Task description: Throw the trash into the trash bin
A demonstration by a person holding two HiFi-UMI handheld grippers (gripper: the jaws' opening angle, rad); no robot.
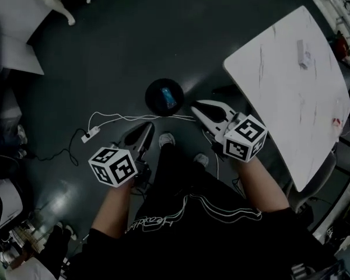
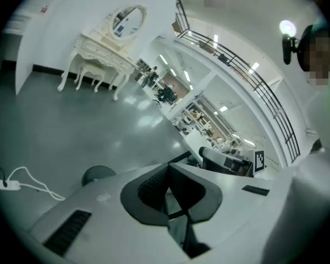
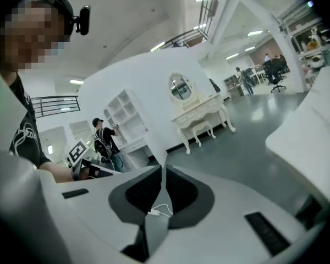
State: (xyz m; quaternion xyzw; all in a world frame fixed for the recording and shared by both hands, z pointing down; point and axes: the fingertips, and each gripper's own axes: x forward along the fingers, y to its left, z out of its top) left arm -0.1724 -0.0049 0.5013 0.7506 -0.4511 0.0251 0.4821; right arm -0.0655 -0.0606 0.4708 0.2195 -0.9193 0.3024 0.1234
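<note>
The white surface (image 1: 280,69) is standing right of the black trash bin (image 1: 150,92) on the floor (image 1: 105,51). The left hand-held gripper (image 1: 147,128) and right hand-held gripper (image 1: 197,107) are hovering near the bin, clenched and empty. Inside it, blue trash (image 1: 168,97) is lying, so that drop looks done. The next move is probably reaching for the small pale scrap (image 1: 303,54) on the surface.

The trash bin (image 1: 152,93) stands on the floor (image 1: 134,45) with trash (image 1: 169,98) in it. The desk (image 1: 280,80) lies to its right, with a small item (image 1: 303,54) on the far part. A power strip (image 1: 86,136) lies on the floor to the bin's left, nearer.
</note>
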